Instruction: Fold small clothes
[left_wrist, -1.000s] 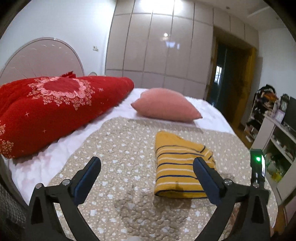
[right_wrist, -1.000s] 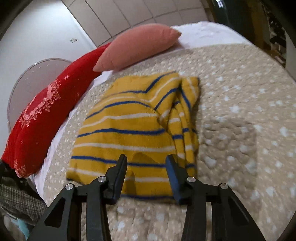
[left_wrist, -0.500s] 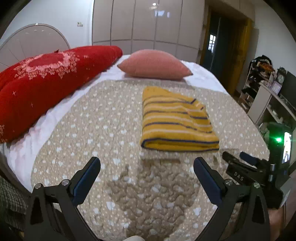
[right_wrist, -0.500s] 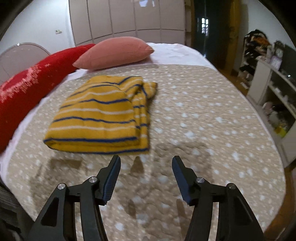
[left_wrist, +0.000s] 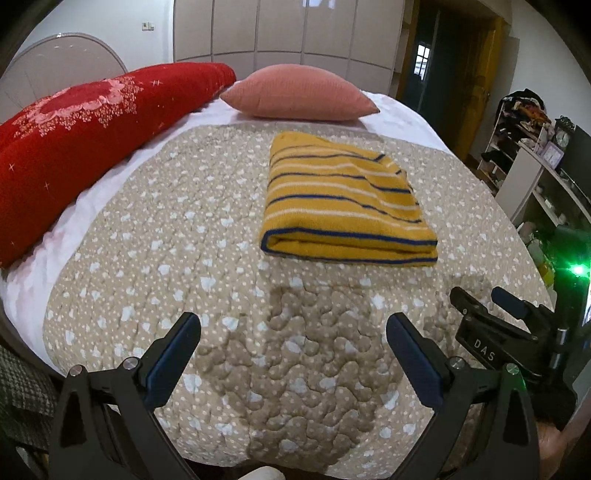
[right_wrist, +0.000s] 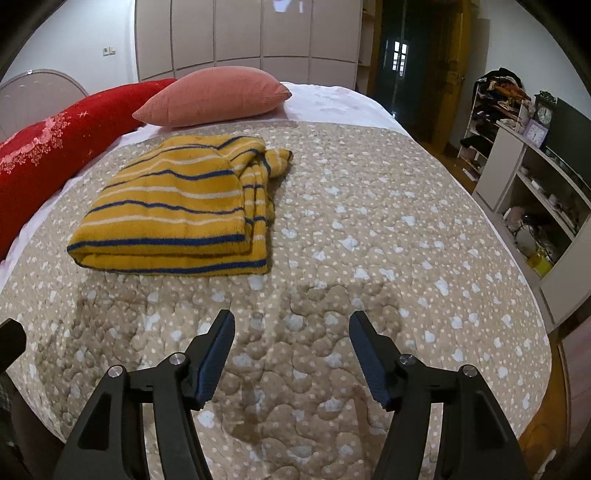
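Note:
A yellow garment with blue and white stripes (left_wrist: 343, 206) lies folded on the beige dotted quilt (left_wrist: 184, 236); in the right wrist view the garment (right_wrist: 177, 214) sits left of centre, its bunched edge to the right. My left gripper (left_wrist: 293, 325) hovers open over bare quilt, well short of the garment's near fold, with nothing between its fingers. My right gripper (right_wrist: 291, 325) also hangs over bare quilt in front of the garment, its jaws opening and empty. The right gripper (left_wrist: 484, 299) shows at the right edge of the left wrist view.
A pink pillow (left_wrist: 299, 94) and a red embroidered quilt (left_wrist: 85, 122) lie at the head of the bed. White shelves with clutter (right_wrist: 532, 177) stand right of the bed, a dark doorway (right_wrist: 399, 59) behind. The quilt's right edge (right_wrist: 532, 295) drops to the floor.
Both grippers drew back from the garment toward the foot of the bed. The right gripper's jaws spread wider. The left gripper sank and tipped downward; the garment stayed folded in place.

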